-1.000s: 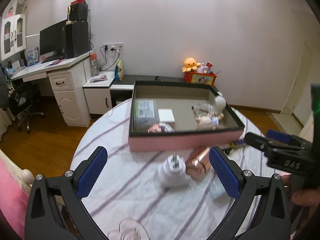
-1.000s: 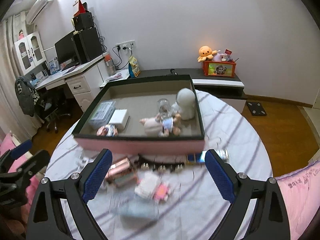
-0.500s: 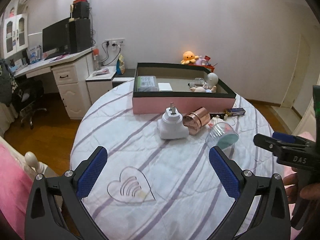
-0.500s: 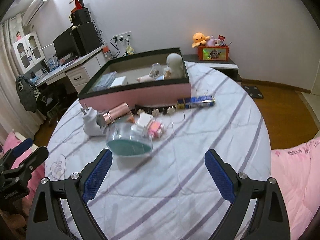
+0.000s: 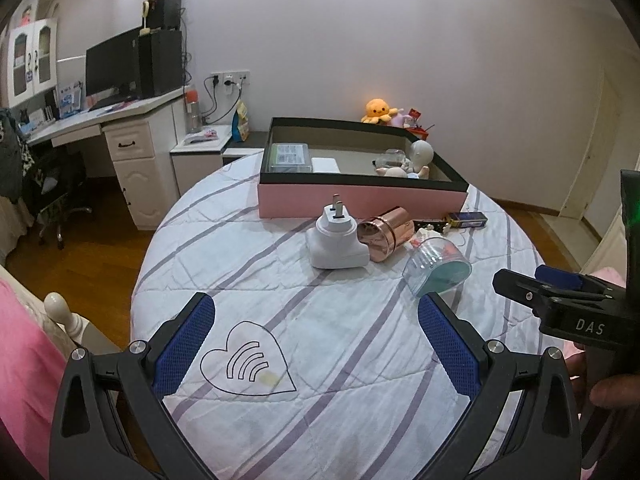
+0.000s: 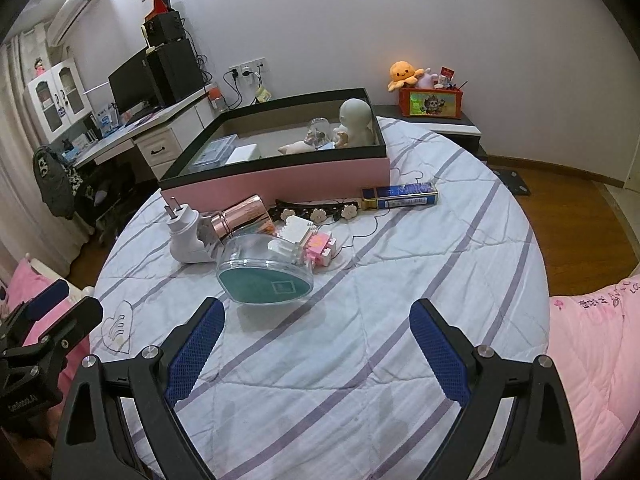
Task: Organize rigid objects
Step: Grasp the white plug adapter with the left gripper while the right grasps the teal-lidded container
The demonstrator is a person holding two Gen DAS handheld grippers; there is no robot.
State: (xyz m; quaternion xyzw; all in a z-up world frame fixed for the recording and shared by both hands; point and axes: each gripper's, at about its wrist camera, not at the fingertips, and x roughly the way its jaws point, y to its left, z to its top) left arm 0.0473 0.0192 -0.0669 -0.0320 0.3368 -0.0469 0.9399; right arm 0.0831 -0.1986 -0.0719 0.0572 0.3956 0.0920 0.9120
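Note:
A pink box with a black rim (image 5: 360,200) (image 6: 280,178) stands at the far side of the round table and holds several items. In front of it lie a white plug adapter (image 5: 336,240) (image 6: 186,238), a copper cylinder (image 5: 386,234) (image 6: 244,216), a clear tub with a teal lid (image 5: 438,272) (image 6: 266,276), a pink and white block toy (image 6: 312,240), a dark flower hair clip (image 6: 316,212) and a blue and gold packet (image 5: 468,219) (image 6: 400,196). My left gripper (image 5: 316,344) is open and empty at the near edge. My right gripper (image 6: 316,352) is open and empty, just short of the tub.
The table (image 5: 340,320) (image 6: 420,280) has a white cloth with purple stripes and a heart print (image 5: 246,364). Pink bedding (image 6: 596,360) lies to the right. A desk with a monitor (image 5: 116,120) stands at the left, a low cabinet with toys (image 6: 430,102) at the back wall.
Both grippers have drawn back from the box toward the near edge of the table, so the loose objects now lie farther ahead. Both stay open and empty.

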